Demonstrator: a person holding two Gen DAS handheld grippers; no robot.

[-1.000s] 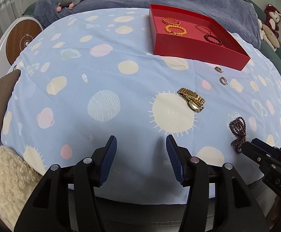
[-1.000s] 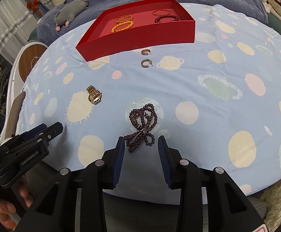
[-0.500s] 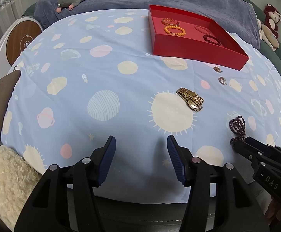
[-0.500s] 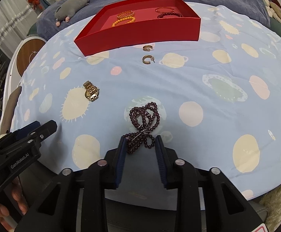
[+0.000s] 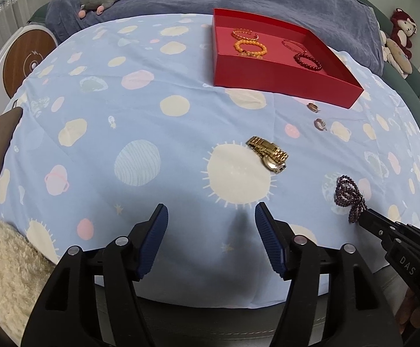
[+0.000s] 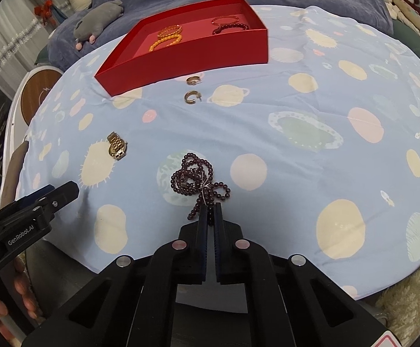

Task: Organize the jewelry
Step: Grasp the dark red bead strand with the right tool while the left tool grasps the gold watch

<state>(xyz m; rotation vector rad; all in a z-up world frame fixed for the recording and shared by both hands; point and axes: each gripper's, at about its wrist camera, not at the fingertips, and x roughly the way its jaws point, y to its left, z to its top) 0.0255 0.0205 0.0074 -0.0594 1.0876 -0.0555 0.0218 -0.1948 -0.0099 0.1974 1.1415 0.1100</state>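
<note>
Pinching the dark bead necklace (image 6: 200, 179) with my right gripper (image 6: 209, 212), jaws just closed on its near strands, rest on the blue cloth (image 6: 267, 133); left gripper (image 5: 211, 217) jaws apart, just widened, nothing between

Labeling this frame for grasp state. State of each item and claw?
right claw: shut on dark bead necklace
dark bead necklace: pinched at near end, rest on cloth
left claw: open, nothing between pads
gold watch: on cloth, outside box
two earrings: on cloth before box
red box: open, four bracelets inside

even soft indoor light, faint shadows, sharp focus, fisheye-bent edges
</note>
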